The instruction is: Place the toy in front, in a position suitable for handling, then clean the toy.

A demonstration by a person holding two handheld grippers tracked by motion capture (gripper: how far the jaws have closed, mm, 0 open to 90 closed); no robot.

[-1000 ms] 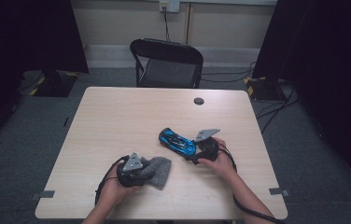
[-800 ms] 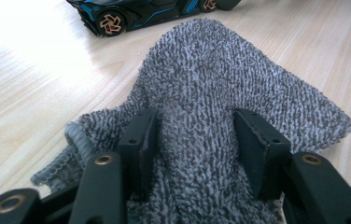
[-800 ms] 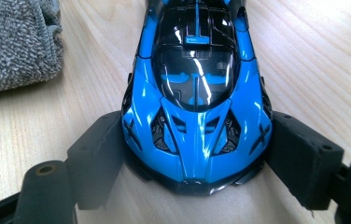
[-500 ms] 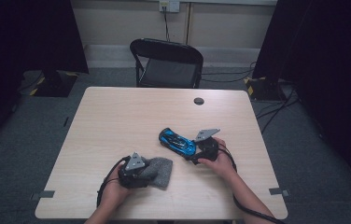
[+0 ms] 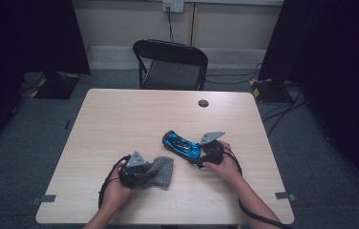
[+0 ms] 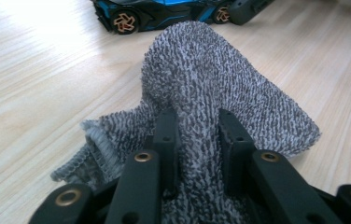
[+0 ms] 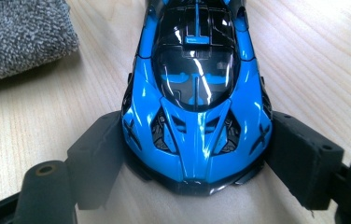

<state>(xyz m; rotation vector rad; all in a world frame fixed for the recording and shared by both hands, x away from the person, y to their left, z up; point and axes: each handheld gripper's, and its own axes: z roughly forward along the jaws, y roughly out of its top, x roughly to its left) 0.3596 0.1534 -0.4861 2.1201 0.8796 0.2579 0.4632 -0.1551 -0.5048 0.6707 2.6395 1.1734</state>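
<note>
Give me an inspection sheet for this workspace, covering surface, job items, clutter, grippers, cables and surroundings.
Surface: light wooden table, bare across its far half.
Job's things: blue toy car on its wheels right of centre; grey cloth bunched near the front edge.
Clutter: small dark round disc near the far edge.
Grippers: left gripper shut on the cloth; right gripper clamps the car's nose from both sides.
Cables: black cable loops from the left gripper; another trails along the right forearm.
Surroundings: black folding chair behind the table, wall socket, dark curtains, grey carpet.
</note>
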